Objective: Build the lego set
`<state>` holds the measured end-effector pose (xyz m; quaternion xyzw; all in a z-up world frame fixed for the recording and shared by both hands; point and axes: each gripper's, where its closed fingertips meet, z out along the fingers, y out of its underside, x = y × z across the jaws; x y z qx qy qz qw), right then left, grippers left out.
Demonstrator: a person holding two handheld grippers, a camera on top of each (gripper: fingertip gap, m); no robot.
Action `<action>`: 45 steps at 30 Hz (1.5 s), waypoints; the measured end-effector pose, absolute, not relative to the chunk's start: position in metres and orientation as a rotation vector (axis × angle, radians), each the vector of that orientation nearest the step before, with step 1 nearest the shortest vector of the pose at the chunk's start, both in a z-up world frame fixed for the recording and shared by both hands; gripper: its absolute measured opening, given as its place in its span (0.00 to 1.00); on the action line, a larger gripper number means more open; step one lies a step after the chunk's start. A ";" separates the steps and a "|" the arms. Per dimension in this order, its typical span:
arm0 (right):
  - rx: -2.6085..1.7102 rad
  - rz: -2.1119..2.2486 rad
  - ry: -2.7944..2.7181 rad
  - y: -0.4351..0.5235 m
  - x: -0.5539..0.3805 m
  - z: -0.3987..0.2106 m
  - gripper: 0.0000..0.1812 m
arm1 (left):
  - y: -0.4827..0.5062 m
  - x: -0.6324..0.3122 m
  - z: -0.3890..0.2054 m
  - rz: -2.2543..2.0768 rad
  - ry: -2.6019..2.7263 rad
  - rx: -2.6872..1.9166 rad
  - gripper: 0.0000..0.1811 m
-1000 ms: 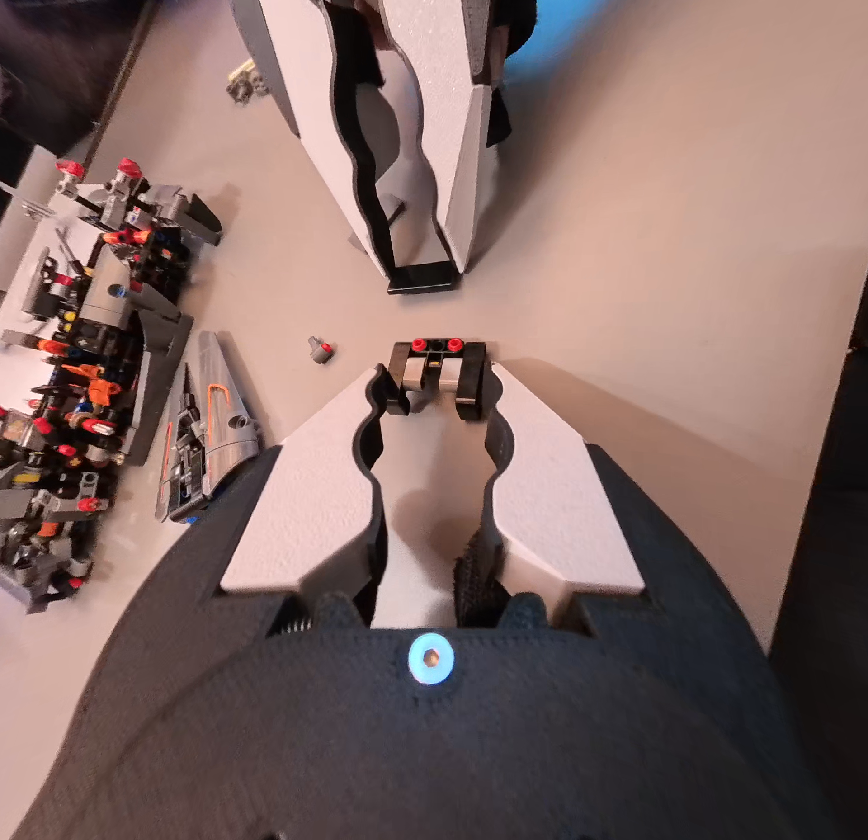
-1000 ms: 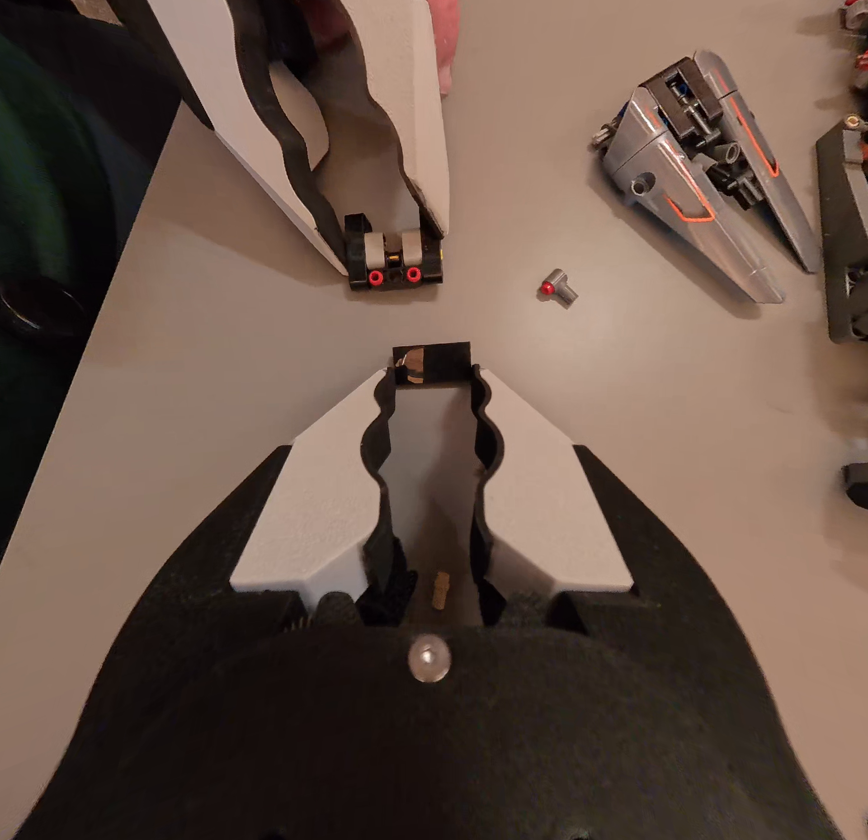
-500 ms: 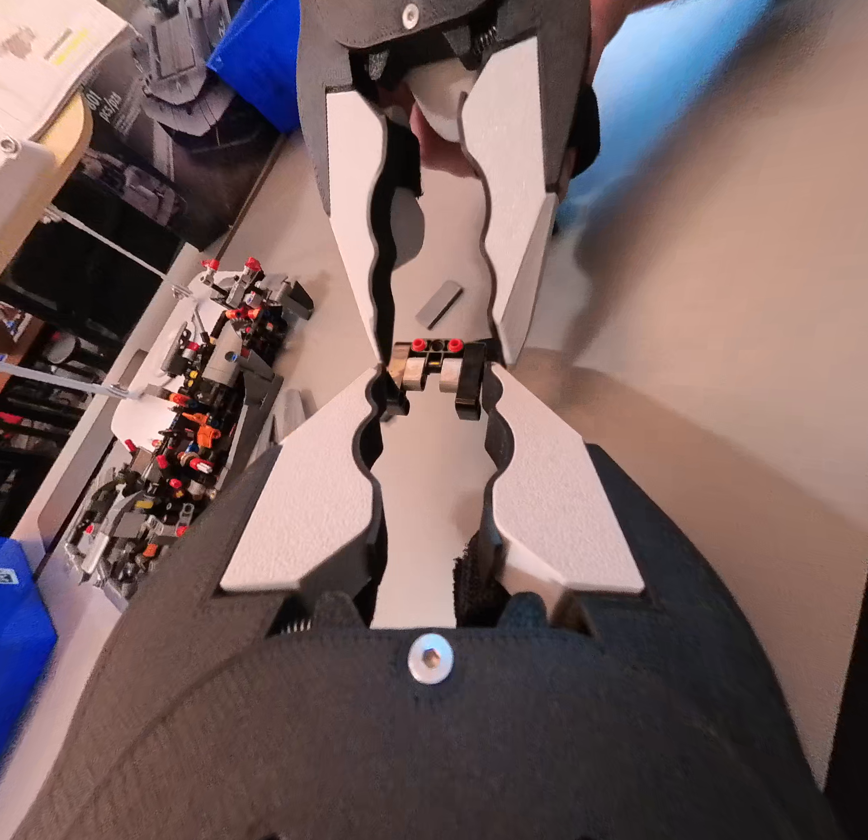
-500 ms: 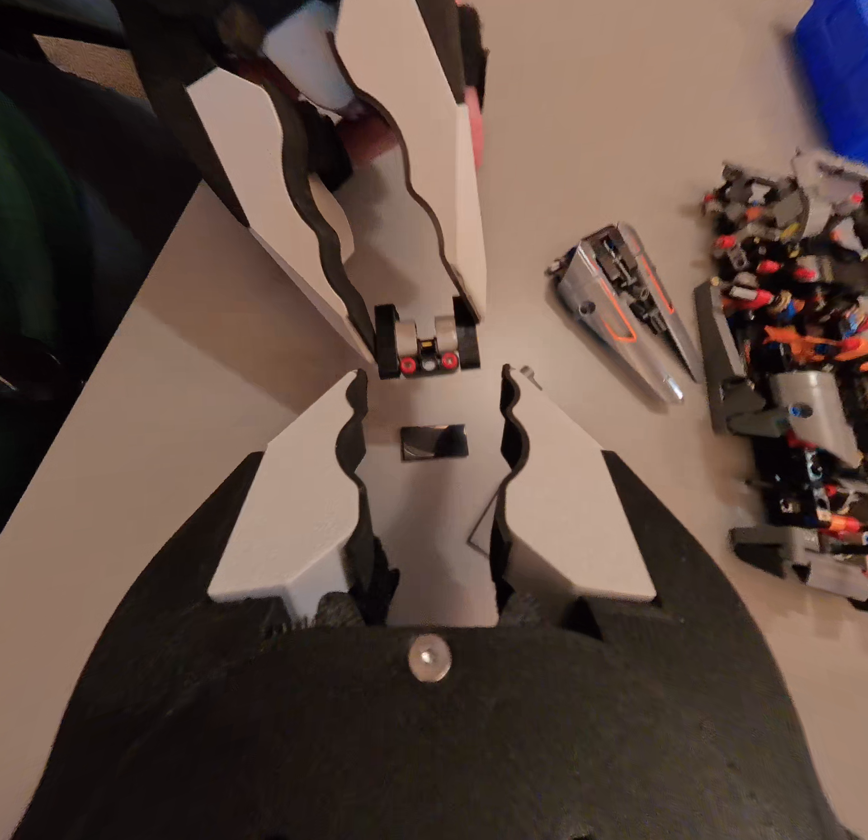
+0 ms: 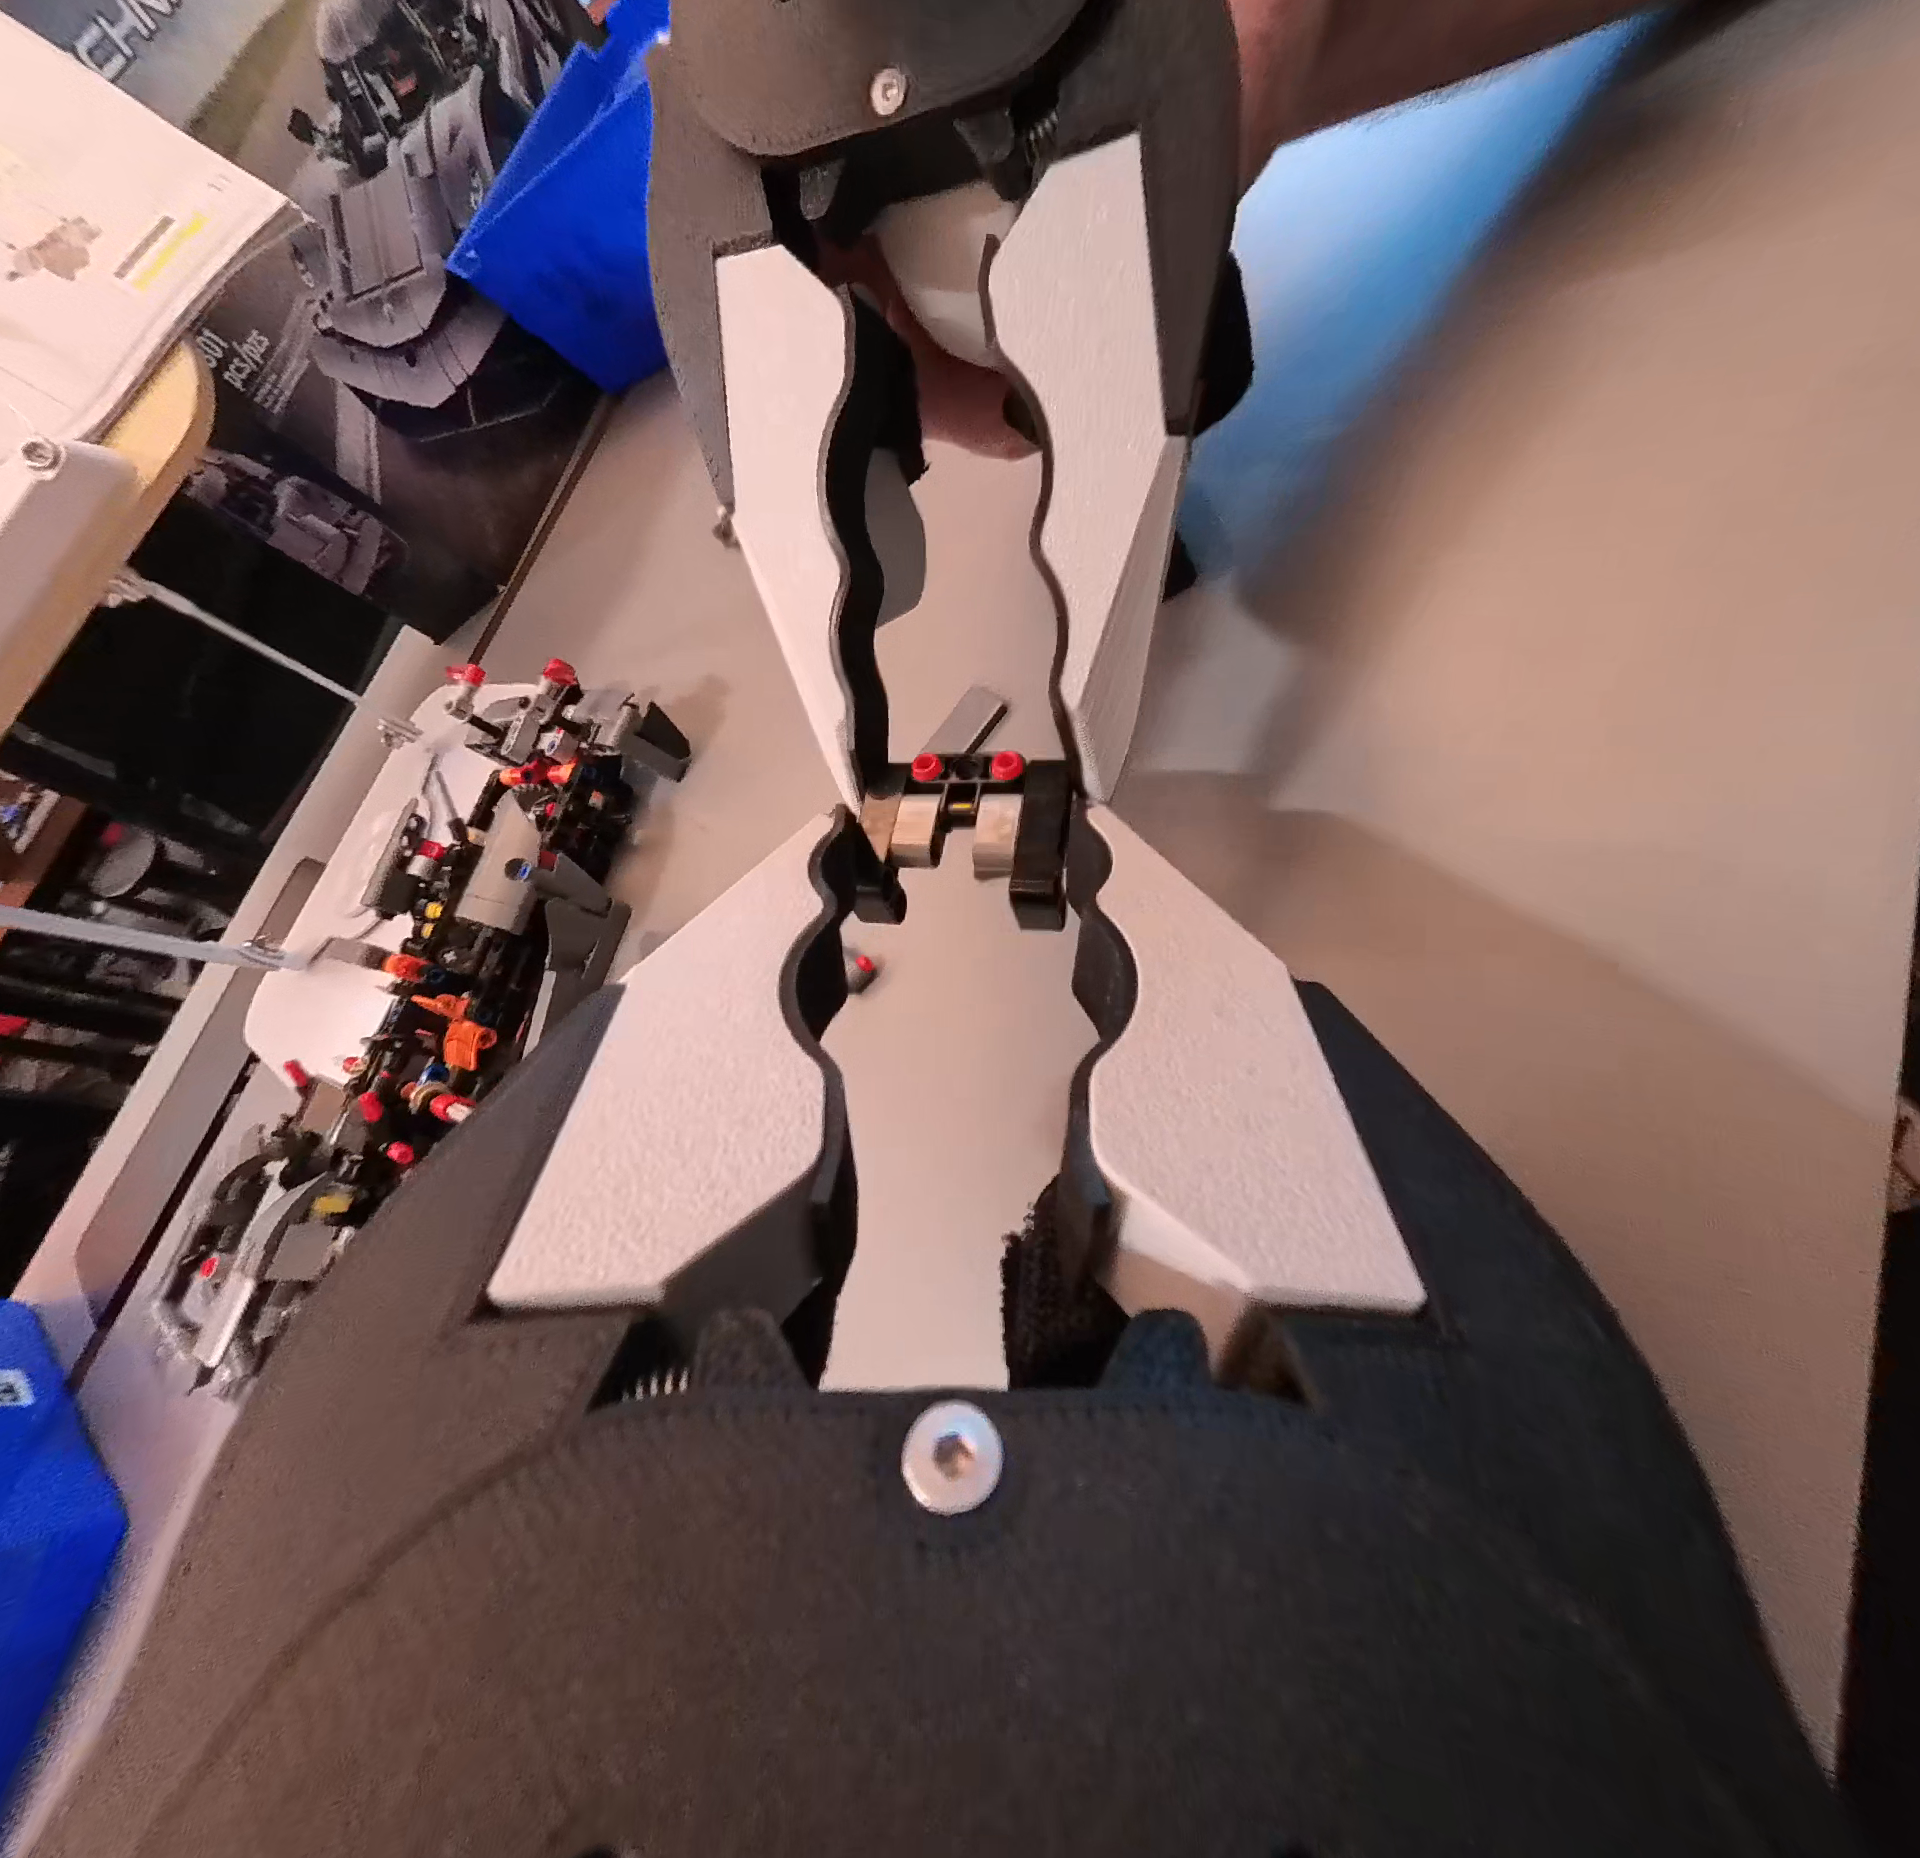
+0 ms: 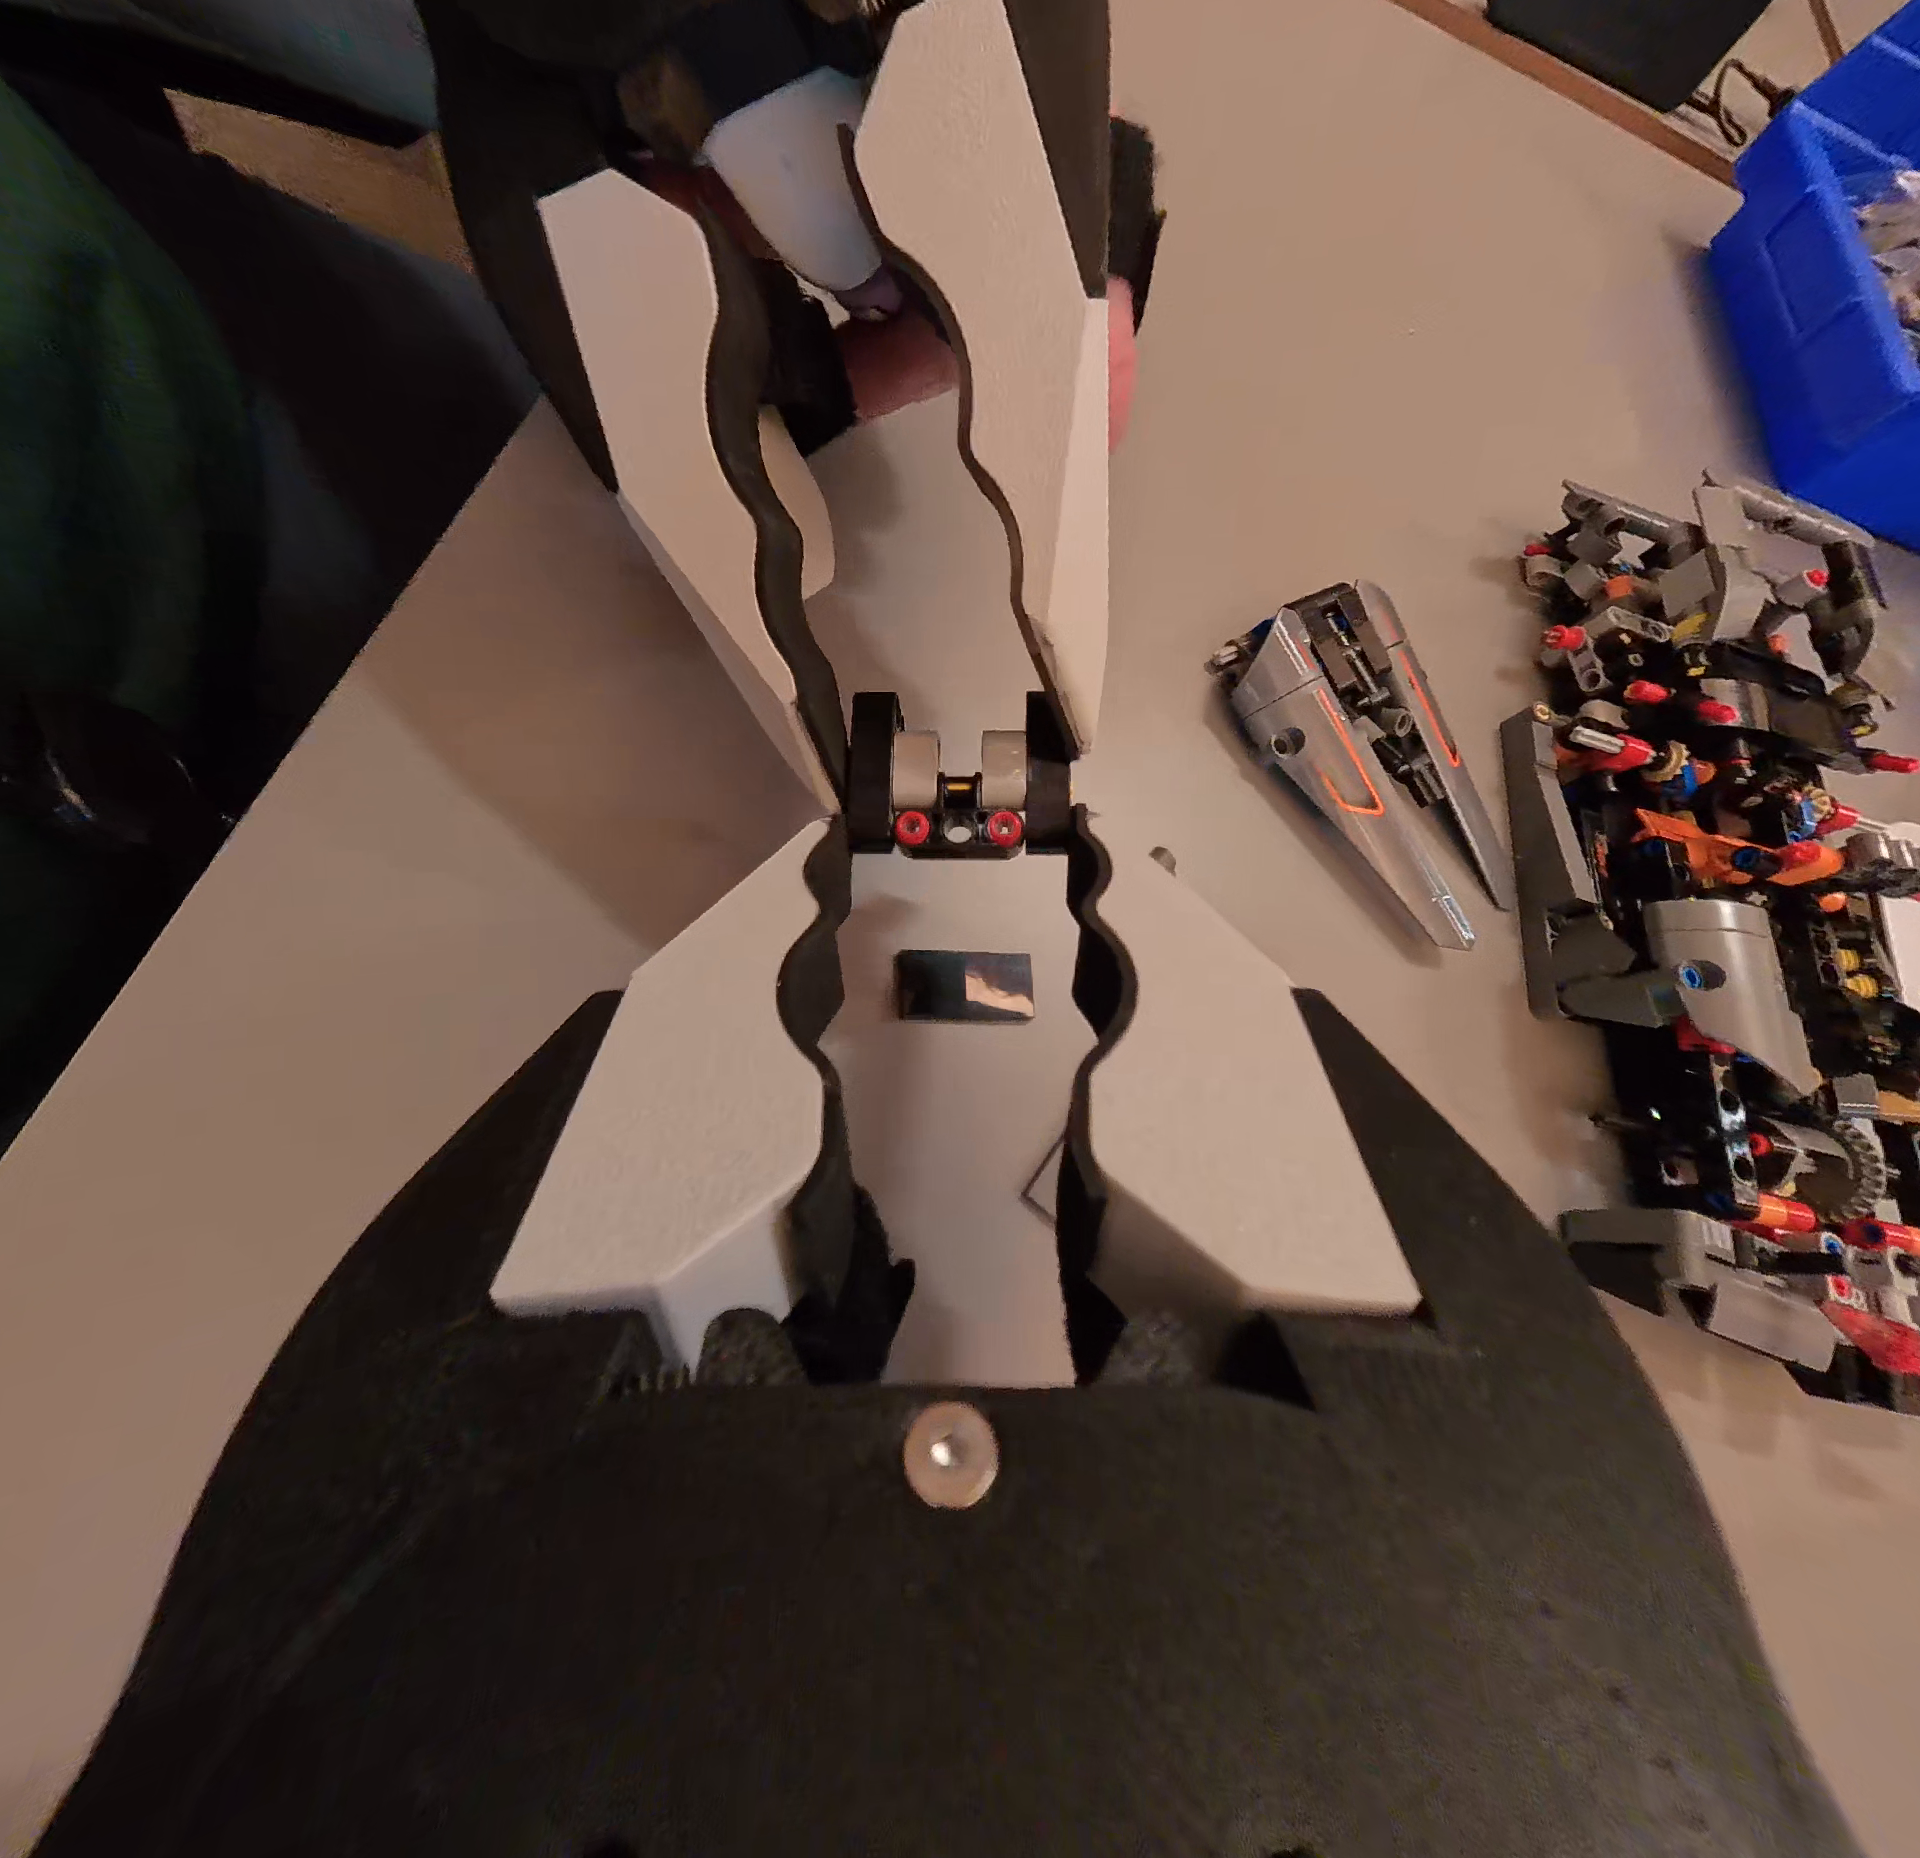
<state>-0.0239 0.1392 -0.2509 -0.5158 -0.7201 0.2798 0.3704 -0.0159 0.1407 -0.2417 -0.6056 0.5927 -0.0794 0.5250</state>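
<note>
While our left gripper (image 5: pixel 961 852) clamps the small black-and-grey lego piece (image 5: pixel 966 821) mid-frame, our right gripper (image 6: pixel 956 842) gapes wide over a black tile (image 6: pixel 966 987) on the bench (image 6: pixel 416 925).

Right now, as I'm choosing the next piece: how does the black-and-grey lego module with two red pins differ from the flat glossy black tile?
The black-and-grey lego module is clamped in the left gripper's jaws; the flat glossy black tile lies loose on the grey table below the right gripper's open jaws. The module is blocky, multi-part; the tile is one thin slab. Both are small lego pieces.
</note>
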 end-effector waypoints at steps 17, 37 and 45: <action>-1.324 0.700 -1.859 0.138 -0.020 -0.249 0.21 | 0.140 -0.011 -0.240 -0.201 1.437 -1.428 0.21; -1.240 0.732 -1.802 0.144 -0.017 -0.238 0.22 | 0.147 -0.020 -0.228 -0.534 1.126 -1.641 0.27; -1.040 0.459 -1.801 0.139 -0.027 -0.225 0.22 | 0.143 -0.018 -0.211 -1.194 0.813 -1.757 0.16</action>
